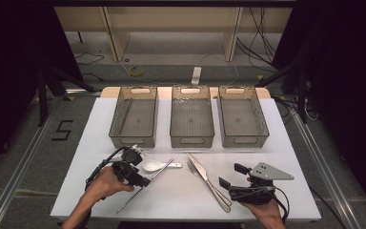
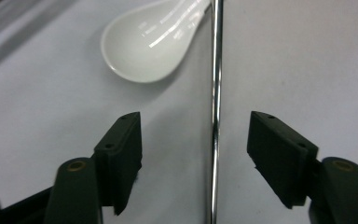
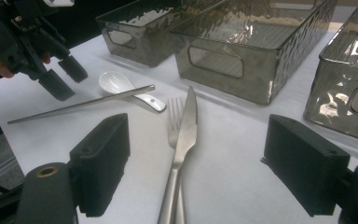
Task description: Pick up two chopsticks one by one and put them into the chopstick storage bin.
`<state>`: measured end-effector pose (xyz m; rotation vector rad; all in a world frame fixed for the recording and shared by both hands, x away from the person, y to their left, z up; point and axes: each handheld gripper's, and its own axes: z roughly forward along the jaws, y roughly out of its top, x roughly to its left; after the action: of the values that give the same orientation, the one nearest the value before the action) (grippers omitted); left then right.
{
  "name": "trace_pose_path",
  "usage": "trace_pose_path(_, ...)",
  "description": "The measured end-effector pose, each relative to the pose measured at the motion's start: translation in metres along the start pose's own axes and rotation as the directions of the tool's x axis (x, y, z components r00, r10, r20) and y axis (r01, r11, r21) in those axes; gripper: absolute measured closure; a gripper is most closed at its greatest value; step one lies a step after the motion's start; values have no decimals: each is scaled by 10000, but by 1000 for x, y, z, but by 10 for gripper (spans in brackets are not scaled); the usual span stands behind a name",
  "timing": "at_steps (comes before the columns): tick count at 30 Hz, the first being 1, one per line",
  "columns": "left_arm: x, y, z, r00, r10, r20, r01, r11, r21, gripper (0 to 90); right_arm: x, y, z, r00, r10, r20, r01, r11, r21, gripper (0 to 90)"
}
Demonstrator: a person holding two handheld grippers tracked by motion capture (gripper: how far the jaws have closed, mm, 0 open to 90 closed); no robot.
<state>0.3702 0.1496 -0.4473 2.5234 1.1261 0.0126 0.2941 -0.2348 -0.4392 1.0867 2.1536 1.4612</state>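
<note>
A thin metal chopstick [image 2: 214, 116] lies on the white table and runs straight up between the jaws of my left gripper [image 2: 196, 154], which is open and hovers just above it. The chopstick's far end rests over the handle of a white ceramic spoon [image 2: 144, 44]. From above, the left gripper [image 1: 140, 179] sits over the chopstick [image 1: 159, 172], beside the spoon [image 1: 153, 165]. My right gripper [image 3: 196, 163] is open, low over the table, facing a steel knife [image 3: 186, 126] that lies across a fork [image 3: 173, 116]. In the high view the right gripper [image 1: 232, 175] is just right of the knife and fork [image 1: 208, 180].
Three grey translucent bins [image 1: 134, 119], [image 1: 192, 117], [image 1: 242, 116] stand in a row at the back of the white table [image 1: 276, 157], all with nothing inside. The left gripper [image 3: 56, 70] shows at the upper left of the right gripper view. Cables lie on the floor beyond.
</note>
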Motion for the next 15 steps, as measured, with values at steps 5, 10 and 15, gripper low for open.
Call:
trace_pose_path(5, -5, -3, 4, 9996, 281, -38, -280, 9993, 251, 449, 1, 0, 0, 10000, -44, -32, 45, 10000, 46, 233)
trace_pose_path(10, -6, -5, 8, 9994, 338, 66, -339, 9990, 286, 534, 1, 0, 1, 10000, -51, -63, 52, 10000, 79, 234)
trace_pose_path(15, -7, -6, 11, 9984, 561, 47, -562, 9974, 443, 604, 2, 0, 1, 9999, -60, -80, 61, 9999, 109, 236)
